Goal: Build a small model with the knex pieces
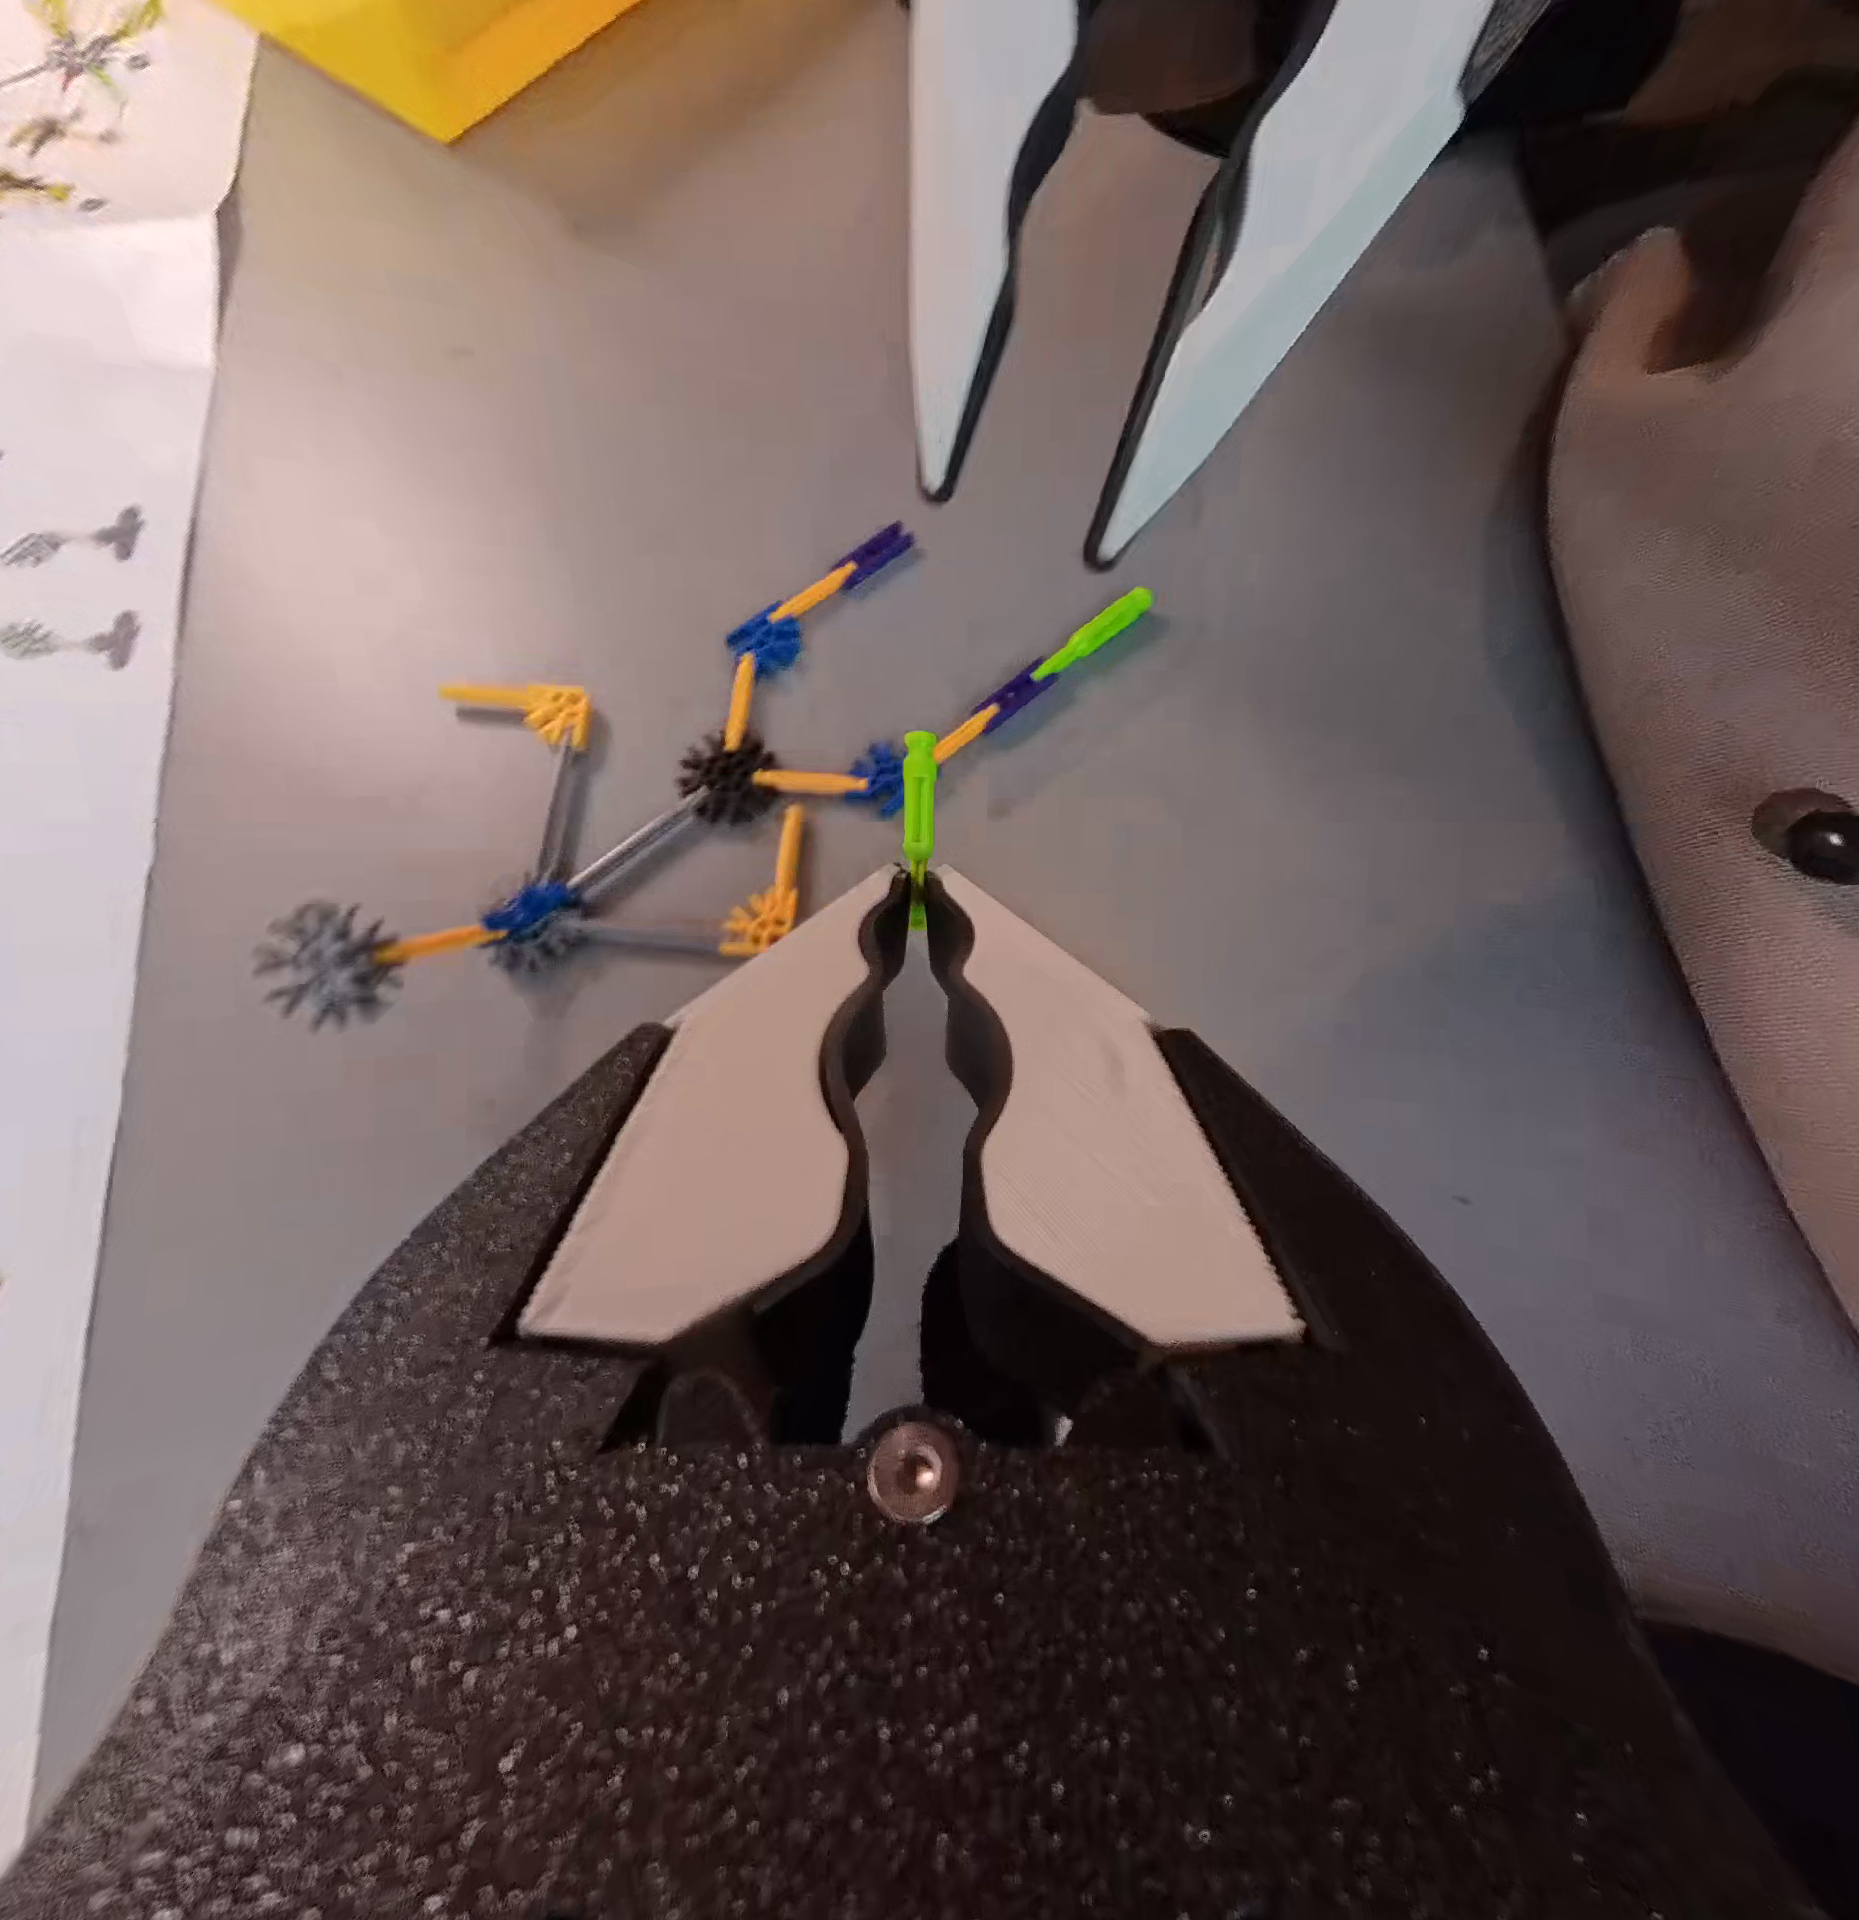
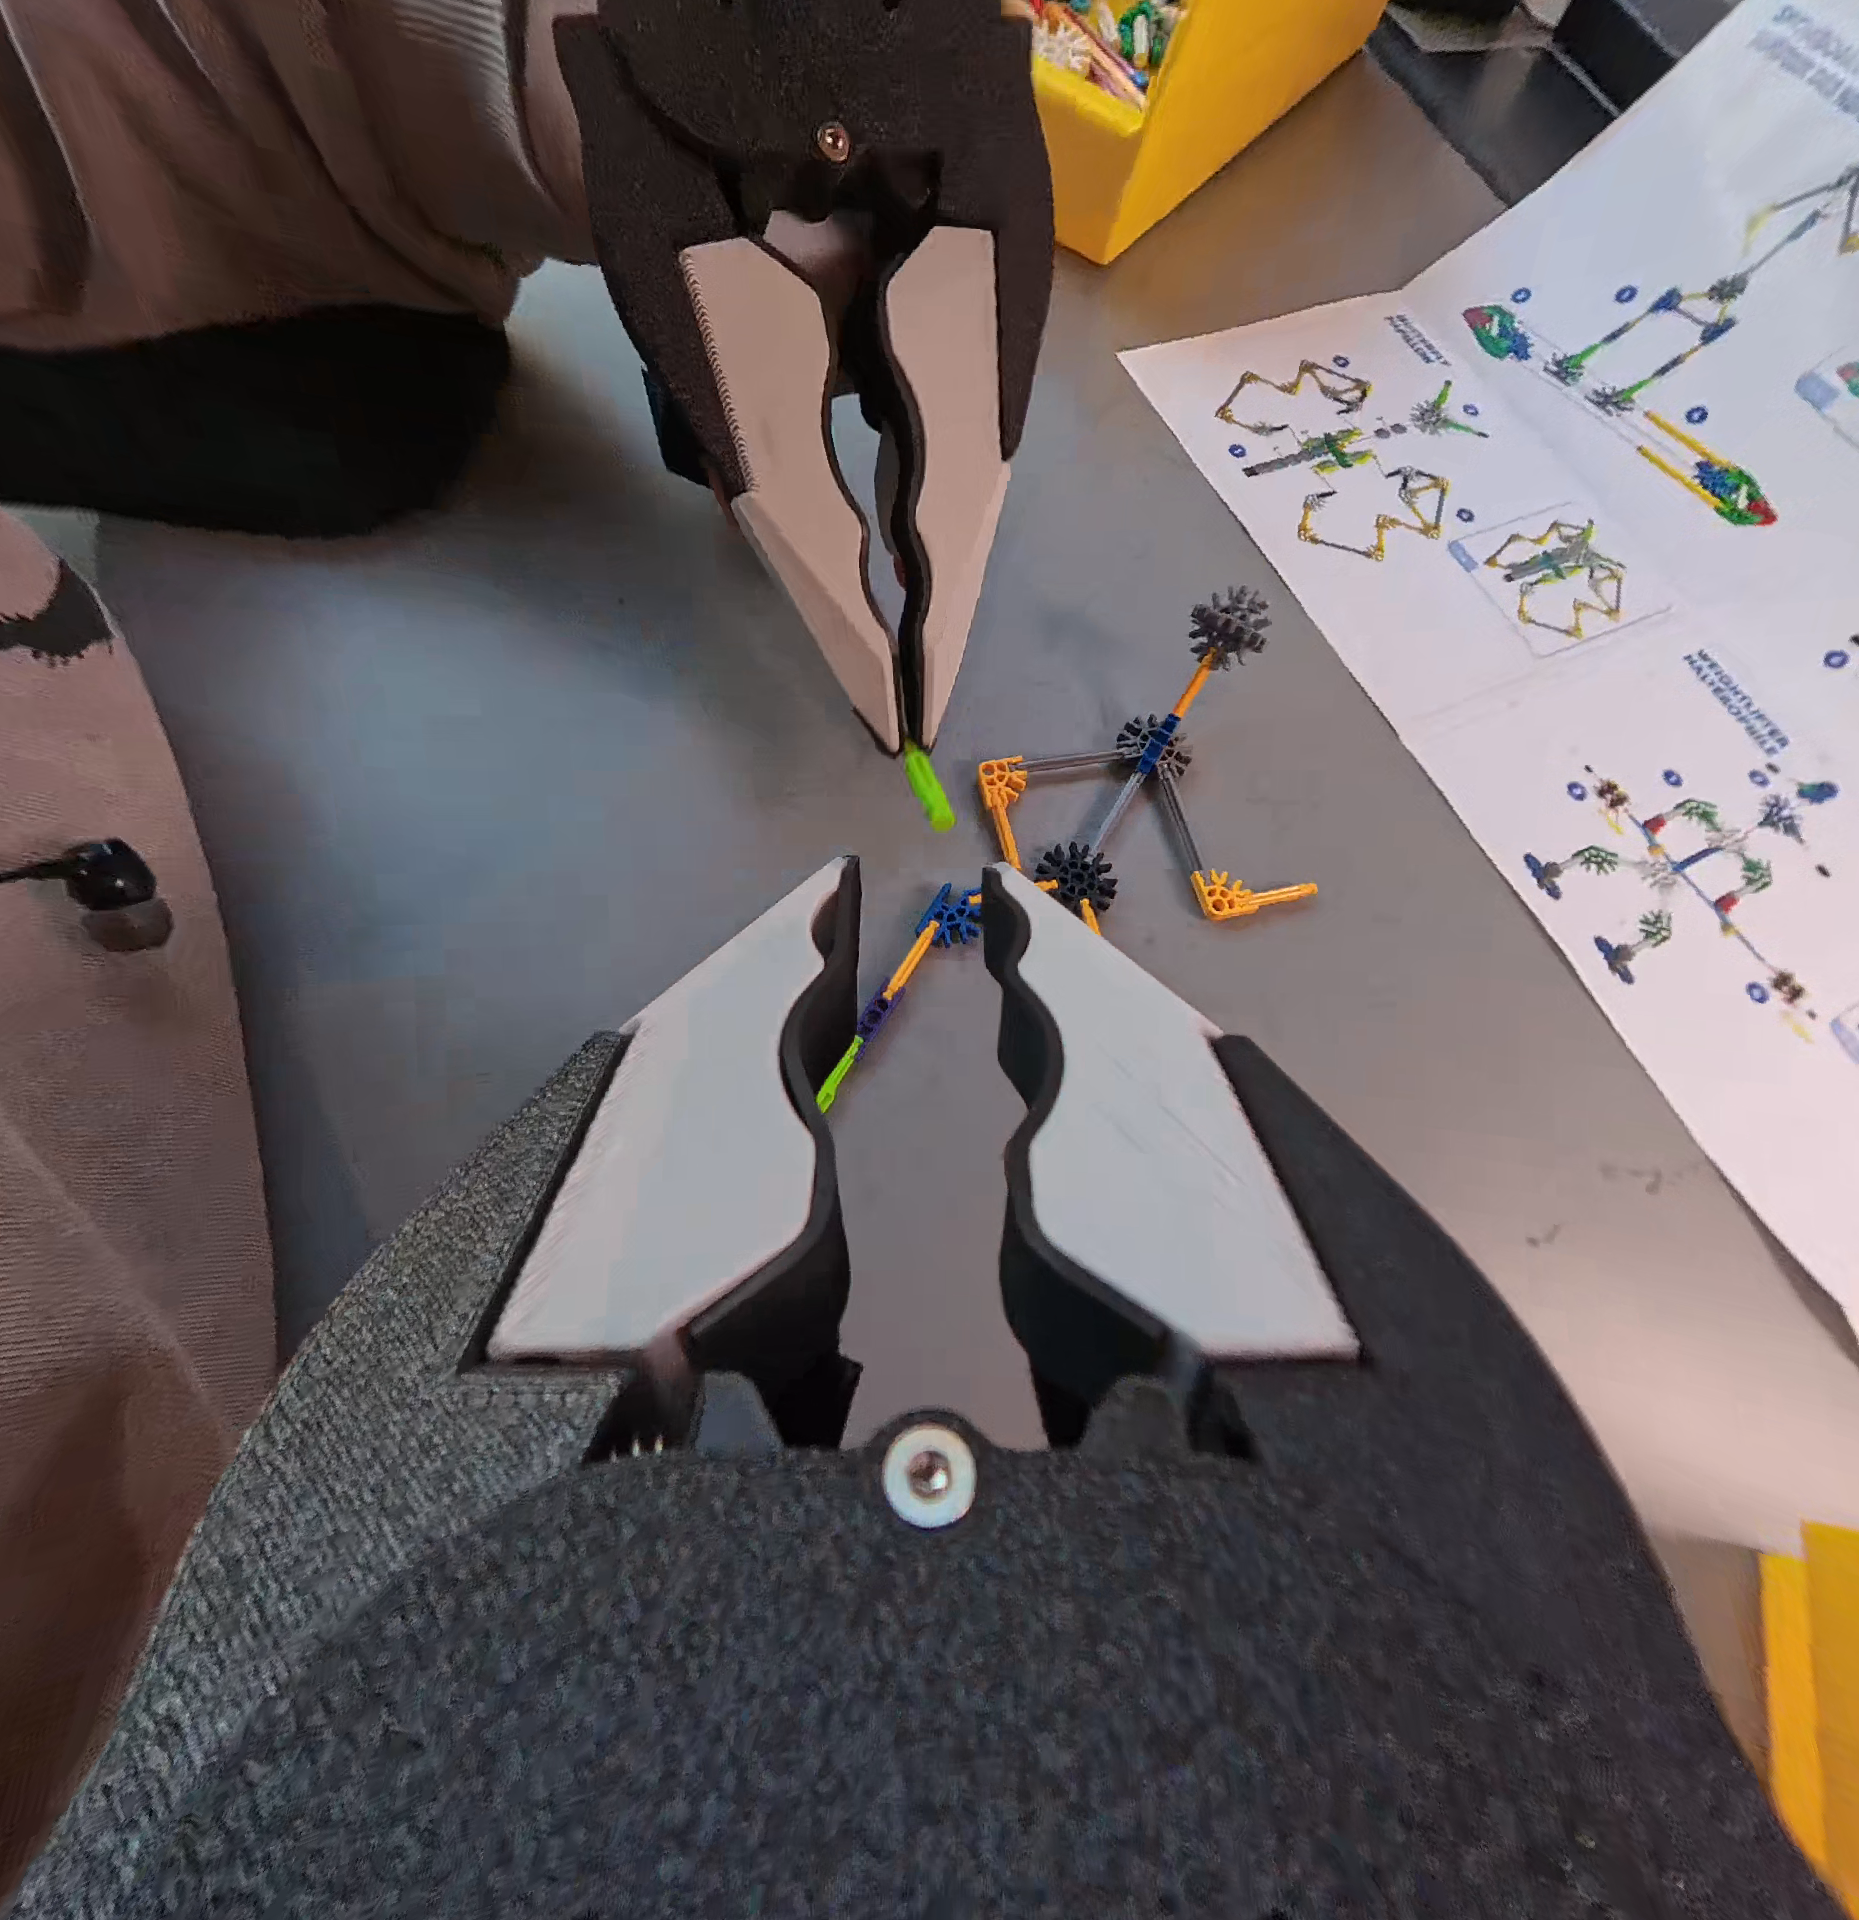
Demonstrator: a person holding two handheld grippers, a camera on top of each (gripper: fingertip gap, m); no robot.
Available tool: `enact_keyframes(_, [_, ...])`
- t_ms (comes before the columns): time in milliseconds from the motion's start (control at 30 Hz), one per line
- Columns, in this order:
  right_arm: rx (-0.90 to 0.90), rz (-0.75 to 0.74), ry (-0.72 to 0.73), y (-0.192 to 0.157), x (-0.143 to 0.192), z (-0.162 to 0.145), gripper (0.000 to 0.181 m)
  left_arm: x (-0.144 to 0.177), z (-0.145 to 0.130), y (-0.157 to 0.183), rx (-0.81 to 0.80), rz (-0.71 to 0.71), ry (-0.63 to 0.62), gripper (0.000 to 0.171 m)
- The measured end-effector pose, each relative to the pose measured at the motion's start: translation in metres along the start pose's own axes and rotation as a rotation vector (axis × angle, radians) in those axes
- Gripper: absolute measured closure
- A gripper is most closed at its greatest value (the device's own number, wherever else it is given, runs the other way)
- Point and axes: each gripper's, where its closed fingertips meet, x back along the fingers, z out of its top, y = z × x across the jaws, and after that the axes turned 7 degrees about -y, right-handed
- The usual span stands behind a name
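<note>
My left gripper (image 1: 917, 878) is shut on the end of a short green rod (image 1: 919, 800), which sticks out ahead of the tips over the grey table (image 1: 1320, 935). The rod's far end is next to a blue connector (image 1: 883, 774) of a flat toy frame made of orange and grey rods around a black connector (image 1: 725, 774). The right wrist view shows the same grasp: the left gripper (image 2: 909, 743) is pinching the green rod (image 2: 927, 790). My right gripper (image 2: 922, 871) is open over the frame's branch, with the blue connector (image 2: 951, 914) and a second green rod (image 2: 837, 1075) lying between its fingers, untouched. It also shows in the left wrist view (image 1: 1018, 525).
A yellow box (image 2: 1164, 135) with loose parts stands at the table's far side. A printed instruction sheet (image 2: 1631, 623) lies beside the frame. A person's beige clothing (image 2: 73, 1039) is close on the other side. Another yellow thing (image 2: 1829, 1714) is at the near corner. One gripper's finger ends stand about 6 centimeters off the other's.
</note>
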Motion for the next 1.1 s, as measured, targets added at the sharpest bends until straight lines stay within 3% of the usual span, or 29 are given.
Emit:
enact_keyframes(100, [0.164,-0.036,-0.077,-0.01,-0.009,-0.007,0.158,-0.019,0.014,0.024,-0.084,-0.055,-0.01,0.169])
enact_keyframes(200, [0.229,-0.034,-0.163,-0.016,-0.017,-0.022,0.169,-0.029,0.024,0.035,-0.123,-0.074,-0.005,0.169])
enact_keyframes(333, [0.212,0.001,-0.196,-0.021,-0.017,-0.032,0.178,-0.033,0.028,0.037,-0.133,-0.069,0.004,0.169])
enact_keyframes(700, [0.175,0.011,-0.204,-0.021,-0.015,-0.037,0.177,-0.033,0.033,0.037,-0.148,-0.056,0.025,0.169])
enact_keyframes(900, [-0.04,-0.046,-0.239,0.008,0.0,-0.053,0.177,-0.034,0.033,0.017,-0.089,0.051,0.04,0.164])
enact_keyframes(1100, [-0.308,-0.09,-0.269,0.025,0.019,-0.084,0.177,-0.043,0.025,0.015,-0.085,0.048,0.012,0.156])
